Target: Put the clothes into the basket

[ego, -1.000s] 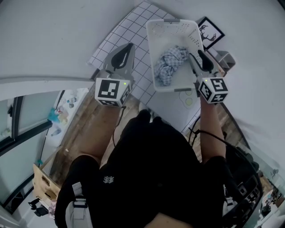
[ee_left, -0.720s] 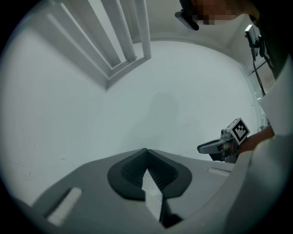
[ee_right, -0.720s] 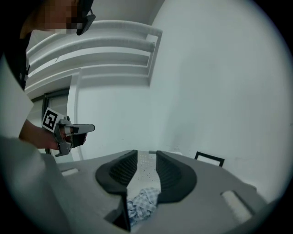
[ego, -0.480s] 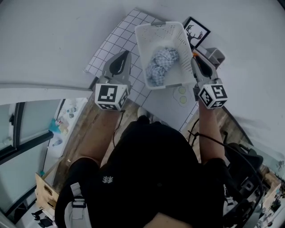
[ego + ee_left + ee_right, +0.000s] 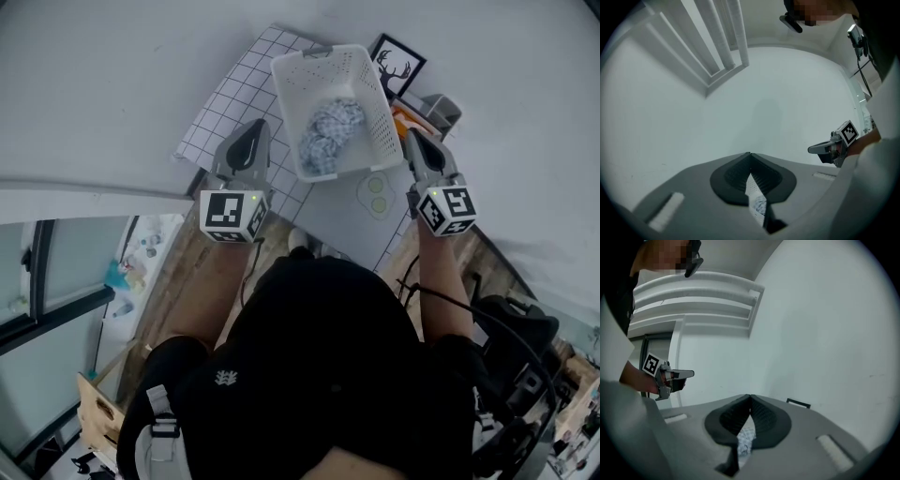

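Both pulled back from basket (image 5: 284, 101): L hand-held gripper (image 5: 254, 131) shut, R (image 5: 415, 142) just closed empty.

Basket (image 5: 326, 66), just right of left gripper (image 5: 262, 123): white perforated plastic, matt. Clothes (image 5: 330, 131) in it: crumpled checked cloth. Gripper shell matt grey; pads (image 5: 732, 176) black, ribbed.

A white plastic basket (image 5: 286, 103) with perforated walls stands upright, open side up, its left edge over a white grid-patterned mat (image 5: 234, 103). Inside, blue-and-white checked clothes (image 5: 330, 131) lie crumpled in a loose heap on its bottom, below the rim.
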The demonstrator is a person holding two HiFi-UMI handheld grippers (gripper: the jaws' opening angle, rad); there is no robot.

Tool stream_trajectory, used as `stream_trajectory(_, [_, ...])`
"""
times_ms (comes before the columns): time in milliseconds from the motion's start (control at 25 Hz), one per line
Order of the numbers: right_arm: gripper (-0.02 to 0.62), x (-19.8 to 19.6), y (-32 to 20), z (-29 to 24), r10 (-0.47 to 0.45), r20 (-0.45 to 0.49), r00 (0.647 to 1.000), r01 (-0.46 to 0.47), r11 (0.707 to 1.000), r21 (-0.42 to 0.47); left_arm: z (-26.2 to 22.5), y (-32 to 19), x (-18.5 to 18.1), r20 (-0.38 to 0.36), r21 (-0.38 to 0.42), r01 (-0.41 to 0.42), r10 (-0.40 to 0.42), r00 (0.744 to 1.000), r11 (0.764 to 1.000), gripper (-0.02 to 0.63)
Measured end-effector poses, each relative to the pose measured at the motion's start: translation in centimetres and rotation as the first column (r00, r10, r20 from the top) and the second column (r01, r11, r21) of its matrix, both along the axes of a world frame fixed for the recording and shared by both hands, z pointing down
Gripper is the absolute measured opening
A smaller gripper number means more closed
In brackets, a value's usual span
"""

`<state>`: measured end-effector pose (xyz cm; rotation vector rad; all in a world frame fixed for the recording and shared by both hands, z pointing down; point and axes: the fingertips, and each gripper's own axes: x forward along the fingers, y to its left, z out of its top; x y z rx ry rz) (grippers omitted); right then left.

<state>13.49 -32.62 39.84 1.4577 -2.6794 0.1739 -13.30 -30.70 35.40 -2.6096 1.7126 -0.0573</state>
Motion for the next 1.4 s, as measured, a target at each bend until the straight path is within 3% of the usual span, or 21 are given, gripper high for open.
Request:
stream_trajectory(200, [0.003, 0.9, 1.4, 0.8, 0.004, 0.007, 1.000, -0.004, 1.000, -0.007, -0.2, 1.0, 0.2, -0.004, 0.018, 0.010, -0.010, 1.000, 1.000, 0.006])
stream_trajectory(640, [0.002, 2.4, 3.6, 3.3, 0.016, -0.011, 1.000, -0.016, 1.000, -0.025, 2.6, 2.3, 2.2, 0.019, -0.027, -0.033, 0.034, 0.999, 0.999, 0.006])
stream_trajectory(1120, [0.002, 4.3, 4.0, 4.4, 0.076, -0.022, 0.997, -0.076, 0.997, -0.017, 5.0, 3.0, 2.7, 0.019, -0.083, -0.045, 0.047, 0.999, 0.995, 0.006])
stream_trajectory(1400, [0.002, 4.8, 3.1, 4.3, 0.083, -0.021, 0.996, -0.084, 0.996, -0.019, 4.8, 2.5, 2.7, 0.021, -0.073, -0.044, 0.046, 0.999, 0.996, 0.006])
